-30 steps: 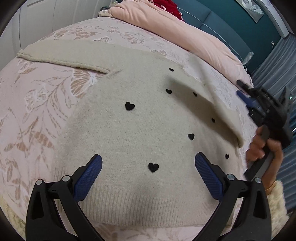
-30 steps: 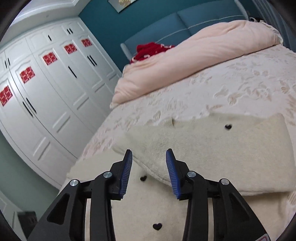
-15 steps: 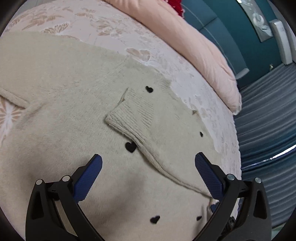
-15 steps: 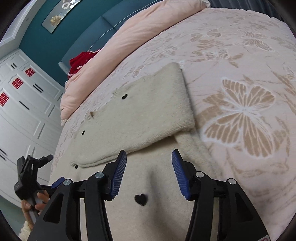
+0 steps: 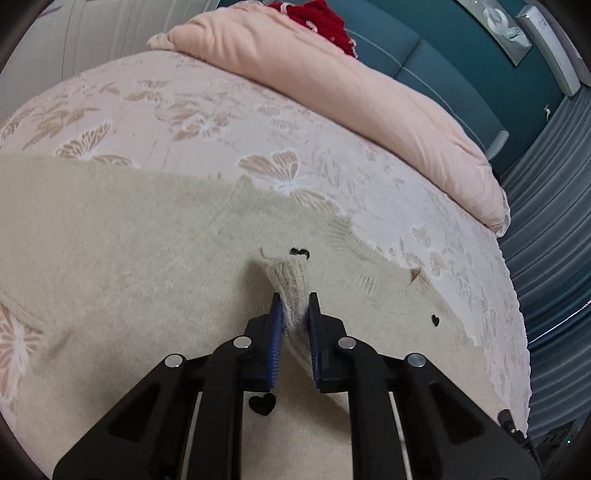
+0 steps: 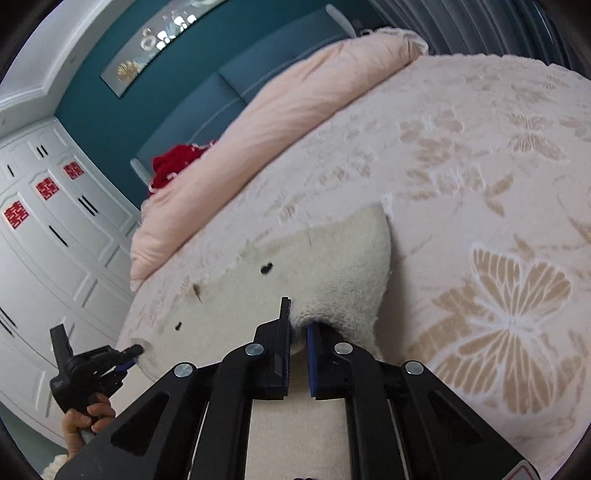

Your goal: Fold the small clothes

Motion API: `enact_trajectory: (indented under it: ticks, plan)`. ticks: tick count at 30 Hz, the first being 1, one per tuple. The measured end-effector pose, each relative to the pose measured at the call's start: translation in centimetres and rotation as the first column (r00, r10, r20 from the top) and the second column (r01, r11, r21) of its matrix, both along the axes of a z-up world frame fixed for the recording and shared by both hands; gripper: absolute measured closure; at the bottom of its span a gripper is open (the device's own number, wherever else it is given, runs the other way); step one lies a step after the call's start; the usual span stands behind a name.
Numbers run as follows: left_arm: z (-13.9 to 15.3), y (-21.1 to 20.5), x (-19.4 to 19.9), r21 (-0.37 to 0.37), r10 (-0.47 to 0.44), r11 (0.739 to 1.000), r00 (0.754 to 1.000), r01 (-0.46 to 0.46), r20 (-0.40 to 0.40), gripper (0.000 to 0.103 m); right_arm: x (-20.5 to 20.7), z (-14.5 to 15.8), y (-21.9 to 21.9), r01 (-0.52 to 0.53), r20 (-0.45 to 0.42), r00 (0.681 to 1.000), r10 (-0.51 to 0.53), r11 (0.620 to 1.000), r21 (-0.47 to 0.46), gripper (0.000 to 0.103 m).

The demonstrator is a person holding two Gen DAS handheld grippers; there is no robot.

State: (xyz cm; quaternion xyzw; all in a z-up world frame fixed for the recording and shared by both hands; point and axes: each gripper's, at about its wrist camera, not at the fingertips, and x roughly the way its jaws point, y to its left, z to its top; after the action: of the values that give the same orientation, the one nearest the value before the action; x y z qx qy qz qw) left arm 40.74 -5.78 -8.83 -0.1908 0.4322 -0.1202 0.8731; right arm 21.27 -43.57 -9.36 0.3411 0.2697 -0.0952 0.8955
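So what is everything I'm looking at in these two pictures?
sweater: one, cream with small black hearts, spread on the bed, a sleeve folded over it
bedspread: one, pale pink with tan butterflies, under the sweater
duvet: one, peach, bunched at the head of the bed
red garment: one, red, behind the duvet
headboard: one, teal, padded
wardrobe: one, white with red emblems, beside the bed
left gripper: black with blue pads, clamped on the sleeve cuff
right gripper: black with blue pads, clamped on the sweater's fold

One cream knit sweater with black hearts (image 5: 129, 258); one folded pink duvet (image 5: 332, 85); one red knit garment (image 5: 325, 14); two black grippers (image 5: 294, 314) (image 6: 296, 332).
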Motion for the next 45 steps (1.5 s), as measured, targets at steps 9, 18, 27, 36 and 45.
enact_trajectory:
  ticks: [9, 18, 27, 36, 45]
  plan:
    - [-5.9, 2.0, -0.4, 0.032, 0.0, 1.0, 0.997, 0.002, -0.075, 0.088, -1.8, -2.1, 0.3, 0.006, -0.17, 0.985, -0.015, 0.999, -0.054, 0.093]
    - [-6.5, 1.3, -1.5, 0.069, 0.005, 0.998, 1.0, -0.006, 0.007, 0.086, 1.8, -0.4, 2.0, -0.058, -0.216, 0.976, 0.006, 0.97, -0.234, 0.088]
    - [-7.0, 2.6, -1.8, -0.032, 0.012, 0.999, 1.0, -0.011, 0.017, 0.084, 1.8, -3.7, 4.3, -0.102, -0.373, 0.927, -0.031, 0.938, -0.331, 0.084]
    - [-3.8, 16.8, -7.7, -0.181, 0.24, 0.952, 0.969, -0.246, -0.055, 0.036, -4.7, -0.5, 12.2, -0.155, -0.29, 0.955, 0.058, 0.933, -0.325, 0.074]
    - [-4.0, 41.6, -6.5, -0.148, 0.628, 0.741, 0.754, -0.655, -0.195, 0.023, -10.2, -3.0, 20.9, -0.254, -0.394, 0.905, 0.16, 0.947, -0.197, 0.063]
